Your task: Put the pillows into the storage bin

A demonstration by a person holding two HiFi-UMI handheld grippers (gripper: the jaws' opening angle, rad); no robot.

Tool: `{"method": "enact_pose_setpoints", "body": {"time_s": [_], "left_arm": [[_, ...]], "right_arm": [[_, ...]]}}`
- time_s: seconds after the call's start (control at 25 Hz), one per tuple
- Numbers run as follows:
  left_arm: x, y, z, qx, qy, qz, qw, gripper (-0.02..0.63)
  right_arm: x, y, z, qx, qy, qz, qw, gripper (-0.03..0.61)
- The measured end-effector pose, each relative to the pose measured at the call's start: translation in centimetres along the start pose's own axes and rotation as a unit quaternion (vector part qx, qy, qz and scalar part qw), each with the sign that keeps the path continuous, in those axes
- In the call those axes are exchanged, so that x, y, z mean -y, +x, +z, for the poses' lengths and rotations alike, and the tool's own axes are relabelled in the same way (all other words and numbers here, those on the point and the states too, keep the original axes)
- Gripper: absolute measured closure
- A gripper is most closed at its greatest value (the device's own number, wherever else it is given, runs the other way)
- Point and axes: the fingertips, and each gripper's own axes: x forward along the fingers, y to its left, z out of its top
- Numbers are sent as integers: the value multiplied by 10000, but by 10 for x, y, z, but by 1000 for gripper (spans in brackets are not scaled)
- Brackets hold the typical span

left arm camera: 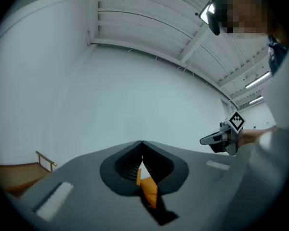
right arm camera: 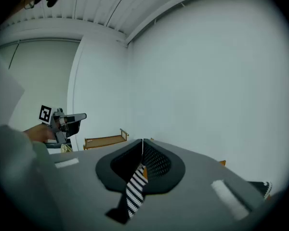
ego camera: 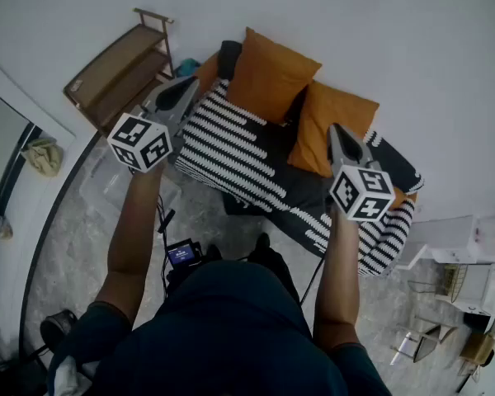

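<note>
"Where are the pillows, then?"

"On the dark sofa (ego camera: 305, 190) by the wall. From the head view you see the large orange pillow (ego camera: 268, 77) propped at the back, the small orange pillow (ego camera: 330, 126) touching it at its lower corner, and the striped pillow (ego camera: 231, 151) lying in front of both."

"And the tongs?"

"Both clenched on nothing. The left gripper (ego camera: 191, 83) is up over the striped pillow's far end, and the right gripper (ego camera: 334, 129) is over the small orange one. From above the jaws are hard to make out. Each gripper's own view shows the tips meeting, with only a sliver of orange fabric (left arm camera: 148, 189) showing behind the left pair and striped fabric (right arm camera: 134, 191) behind the right."

"Anything else?"

"The head view shows the whole wooden shelf (ego camera: 120, 68) beside the sofa. The gripper views catch only its top rail, plus each other's marker cube."
</note>
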Motion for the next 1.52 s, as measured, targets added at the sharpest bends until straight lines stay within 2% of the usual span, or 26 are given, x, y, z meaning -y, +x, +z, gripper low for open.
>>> {"method": "enact_pose_setpoints", "body": {"time_s": [0.36,0.56,0.72,0.92,1.12,1.24,1.4,1.52], "left_arm": [[-30,-10,-15,-34,-277,241,9993,615],[-58,-8,-41,-41,-728,499,9961,615],[-79,14,-76,-31,-1259,696,9896,615],[-108,65,-146,-141,-1871,1060,9765,594],[-137,119,-222,-215,-2339,1495,9604,563],[-156,144,-271,-226,-2662,1825,9462,546],[-179,173,-349,-265,-3259,2241,9181,506],[-188,191,-407,-296,-3689,2493,8949,491]], "right_arm": [[-8,36,-1,-125,-113,156,9997,563],[-8,72,-3,-197,-169,442,9987,558],[9,112,-4,-371,-363,649,9965,555],[59,182,-20,-632,-587,865,9925,549],[105,264,-45,-965,-761,1133,9859,509],[119,313,-60,-1155,-997,1351,9790,478],[135,378,-85,-1418,-1363,1549,9682,435],[147,427,-109,-1689,-1800,1596,9558,400]]}}
